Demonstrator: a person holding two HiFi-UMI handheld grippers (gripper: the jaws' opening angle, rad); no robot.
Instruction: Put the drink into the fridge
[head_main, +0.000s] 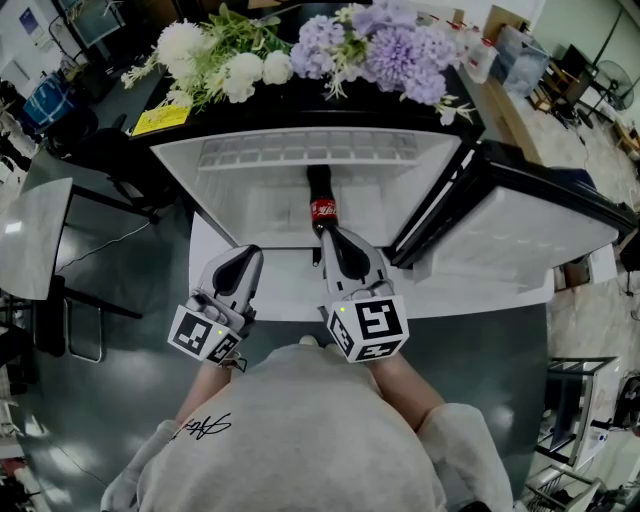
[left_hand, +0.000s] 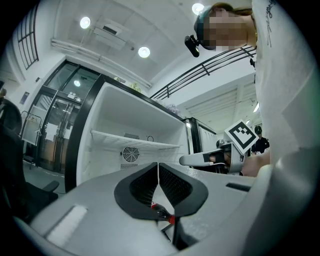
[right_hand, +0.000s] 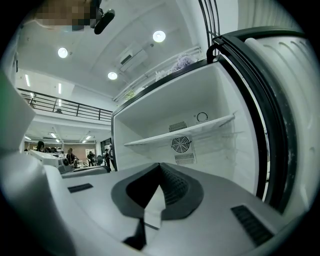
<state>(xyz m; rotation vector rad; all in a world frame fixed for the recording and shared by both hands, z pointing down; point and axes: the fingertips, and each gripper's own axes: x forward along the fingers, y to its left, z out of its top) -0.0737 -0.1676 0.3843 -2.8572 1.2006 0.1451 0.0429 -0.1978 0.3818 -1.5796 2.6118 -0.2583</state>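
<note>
Fridge (head_main: 250, 200): open, white inside; door (head_main: 520, 230) swung right; shelf (right_hand: 180, 131) and round fan vent (right_hand: 180, 144) on the far wall.
Drink: dark cola bottle (head_main: 321, 205), red label, inside the fridge, just beyond the right gripper (head_main: 327, 234); contact unclear.
Right gripper: clenched on nothing.
Left gripper (head_main: 245, 256): jaws together, empty, just left of the right one.
Fridge top: black, with white and purple flowers (head_main: 300, 50).
Room: glossy dark grey floor (head_main: 130, 350); round ceiling lights (right_hand: 159, 36).
</note>
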